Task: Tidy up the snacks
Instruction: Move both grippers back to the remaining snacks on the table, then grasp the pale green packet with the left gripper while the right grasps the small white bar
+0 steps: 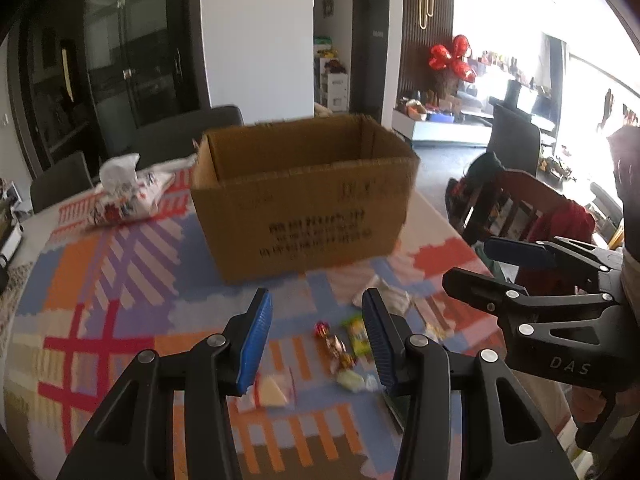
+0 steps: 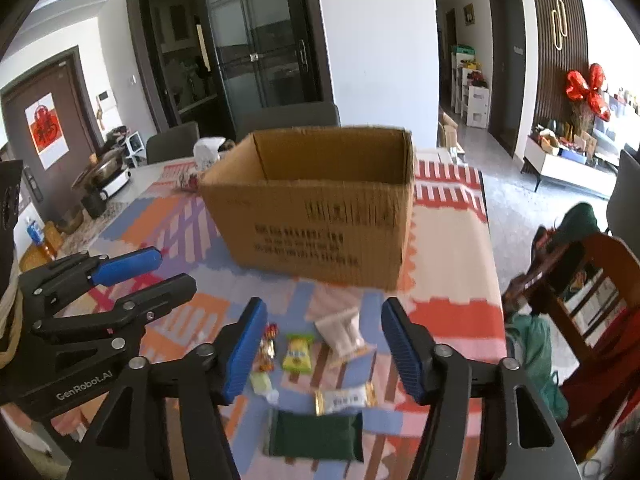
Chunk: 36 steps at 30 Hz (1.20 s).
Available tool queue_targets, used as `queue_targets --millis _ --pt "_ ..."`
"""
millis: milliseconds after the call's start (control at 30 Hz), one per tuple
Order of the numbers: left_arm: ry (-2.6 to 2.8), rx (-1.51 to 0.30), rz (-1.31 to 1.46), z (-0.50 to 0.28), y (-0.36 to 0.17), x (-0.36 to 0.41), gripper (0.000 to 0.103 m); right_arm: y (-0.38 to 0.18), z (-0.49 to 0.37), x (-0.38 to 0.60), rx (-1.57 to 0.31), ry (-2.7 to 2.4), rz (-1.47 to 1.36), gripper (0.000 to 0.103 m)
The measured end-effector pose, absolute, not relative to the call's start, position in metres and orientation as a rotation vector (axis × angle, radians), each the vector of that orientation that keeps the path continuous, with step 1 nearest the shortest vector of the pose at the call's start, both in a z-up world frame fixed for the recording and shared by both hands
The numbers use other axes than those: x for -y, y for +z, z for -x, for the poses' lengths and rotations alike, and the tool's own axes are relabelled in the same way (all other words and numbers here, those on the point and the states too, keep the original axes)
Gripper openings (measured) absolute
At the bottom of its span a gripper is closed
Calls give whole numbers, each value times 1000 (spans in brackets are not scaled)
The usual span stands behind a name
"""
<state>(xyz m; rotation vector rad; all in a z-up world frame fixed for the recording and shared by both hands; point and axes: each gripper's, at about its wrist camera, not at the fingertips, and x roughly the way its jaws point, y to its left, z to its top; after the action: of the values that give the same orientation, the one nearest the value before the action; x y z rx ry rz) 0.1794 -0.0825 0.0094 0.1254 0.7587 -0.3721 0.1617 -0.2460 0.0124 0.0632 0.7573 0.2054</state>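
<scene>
An open cardboard box stands on the patterned tablecloth; it also shows in the right wrist view. Small snacks lie in front of it: a red-gold candy, a yellow-green packet, a clear white bag, a white-gold bar, a dark green pouch and a pale wedge packet. My left gripper is open and empty above the snacks. My right gripper is open and empty above them too, and it shows at the right of the left wrist view.
A crumpled white-red bag lies left of the box. Grey chairs stand behind the table. A wooden chair with clothes stands off the table's right edge. Kitchen appliances sit at the far left.
</scene>
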Motion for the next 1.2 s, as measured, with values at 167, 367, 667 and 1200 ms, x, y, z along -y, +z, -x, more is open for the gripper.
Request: queue_targets --millis 167,367,667,1200 --pt "-393 -816 -138 -170 -13 89 46 -14 -151 250 -819 207 -82 62" --pt "-417 -905 -108 -168 -45 90 46 -48 -147 251 -892 200 -98 62" --pt "-440 -1008 -81 -175 -83 96 46 -76 -147 250 -948 188 -93 62" --pt "-404 -1028 -75 -196 -106 107 41 -99 -164 248 -1009 194 -98 62"
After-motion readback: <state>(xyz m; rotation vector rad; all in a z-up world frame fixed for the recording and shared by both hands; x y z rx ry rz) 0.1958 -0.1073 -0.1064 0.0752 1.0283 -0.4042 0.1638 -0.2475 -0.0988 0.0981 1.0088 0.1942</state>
